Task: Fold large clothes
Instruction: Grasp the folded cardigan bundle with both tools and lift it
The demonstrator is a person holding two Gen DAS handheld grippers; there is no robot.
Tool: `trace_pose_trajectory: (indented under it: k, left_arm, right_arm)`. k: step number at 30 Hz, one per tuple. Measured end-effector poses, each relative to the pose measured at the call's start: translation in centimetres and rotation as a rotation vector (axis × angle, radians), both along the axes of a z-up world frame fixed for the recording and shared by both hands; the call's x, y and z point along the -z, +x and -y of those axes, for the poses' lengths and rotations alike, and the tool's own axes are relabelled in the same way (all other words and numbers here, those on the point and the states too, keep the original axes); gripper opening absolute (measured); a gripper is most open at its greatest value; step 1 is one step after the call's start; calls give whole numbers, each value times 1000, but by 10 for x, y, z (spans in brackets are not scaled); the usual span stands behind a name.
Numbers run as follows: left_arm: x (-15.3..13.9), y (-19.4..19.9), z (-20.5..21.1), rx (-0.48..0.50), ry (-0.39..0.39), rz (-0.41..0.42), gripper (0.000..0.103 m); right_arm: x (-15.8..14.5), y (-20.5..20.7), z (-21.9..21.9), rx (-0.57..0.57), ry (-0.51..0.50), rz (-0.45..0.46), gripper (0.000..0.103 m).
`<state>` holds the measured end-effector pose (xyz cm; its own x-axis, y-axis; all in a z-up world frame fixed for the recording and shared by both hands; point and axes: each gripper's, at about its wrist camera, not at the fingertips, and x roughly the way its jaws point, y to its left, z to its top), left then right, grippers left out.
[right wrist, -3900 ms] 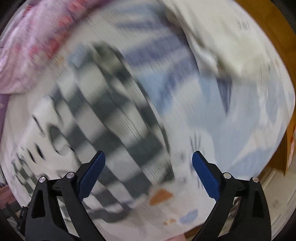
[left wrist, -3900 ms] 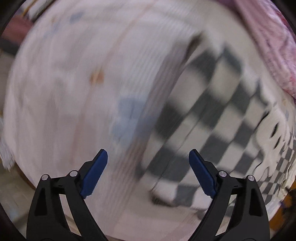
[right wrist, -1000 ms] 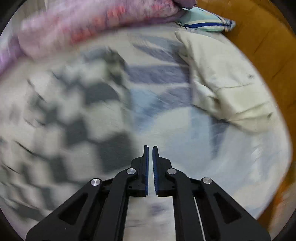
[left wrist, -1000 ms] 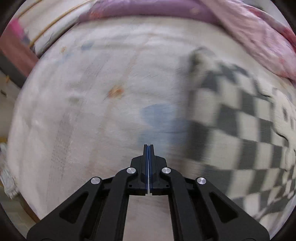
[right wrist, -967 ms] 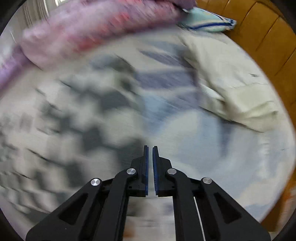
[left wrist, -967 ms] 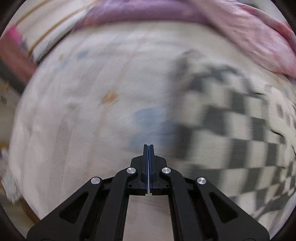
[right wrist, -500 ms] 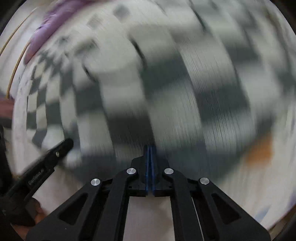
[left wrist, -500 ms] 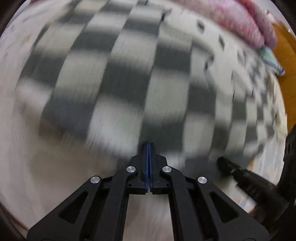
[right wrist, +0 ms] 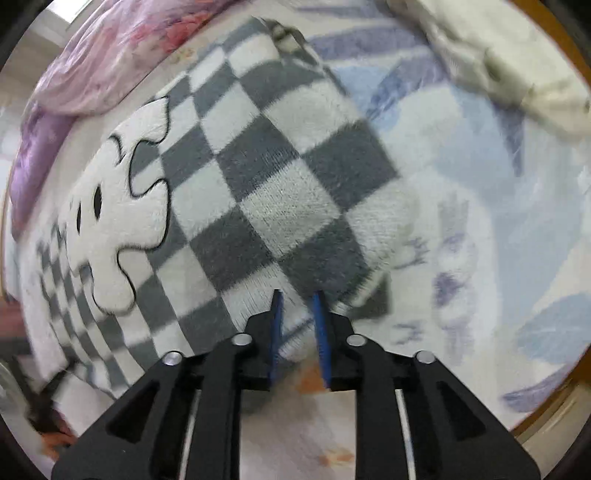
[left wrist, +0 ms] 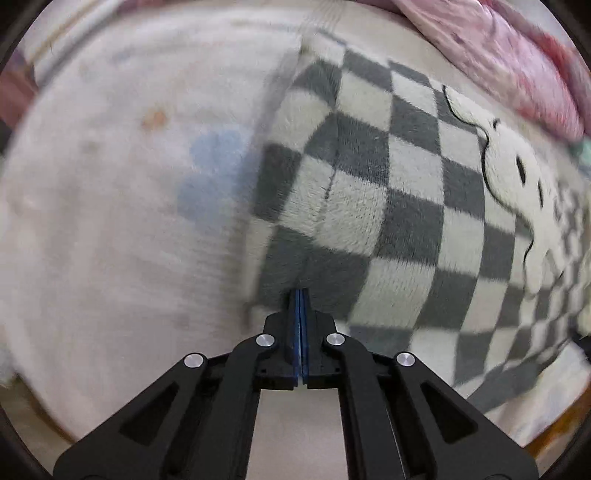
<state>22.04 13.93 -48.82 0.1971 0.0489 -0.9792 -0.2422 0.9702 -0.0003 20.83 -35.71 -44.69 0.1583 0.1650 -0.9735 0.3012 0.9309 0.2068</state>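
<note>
A fleecy grey-and-white checkered garment [left wrist: 388, 206] with a white cartoon figure lies folded on the bed. My left gripper [left wrist: 300, 295] is shut on its near left edge, the jaws pressed together. In the right wrist view the same garment [right wrist: 258, 177] fills the middle. My right gripper [right wrist: 297, 299] has its jaws a small way apart around the garment's near right corner, with the fabric between the blue pads.
A cream bedsheet [left wrist: 110, 206] with faint blue and orange prints lies left. A pink quilt [left wrist: 517, 62] is bunched at the far side, also purple-pink in the right wrist view [right wrist: 92, 66]. A pale cream cloth [right wrist: 498, 62] and the wooden bed frame [right wrist: 546, 33] are at right.
Both grippers were open 3.9 s ago, then shut. They swept across the garment and now sit at its near edge. The right jaws have parted a little.
</note>
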Motion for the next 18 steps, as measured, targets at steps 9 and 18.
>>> trace_pose_trajectory:
  k: [9,18]
  left_arm:
    - [23,-35,58,-229,-469,-231,34]
    - [50,-24,74,-510,-424,-299,55]
  right_arm:
    - [33,-37,-54,134,332,-226,57]
    - [54,-18,-68,399,370,-305,56]
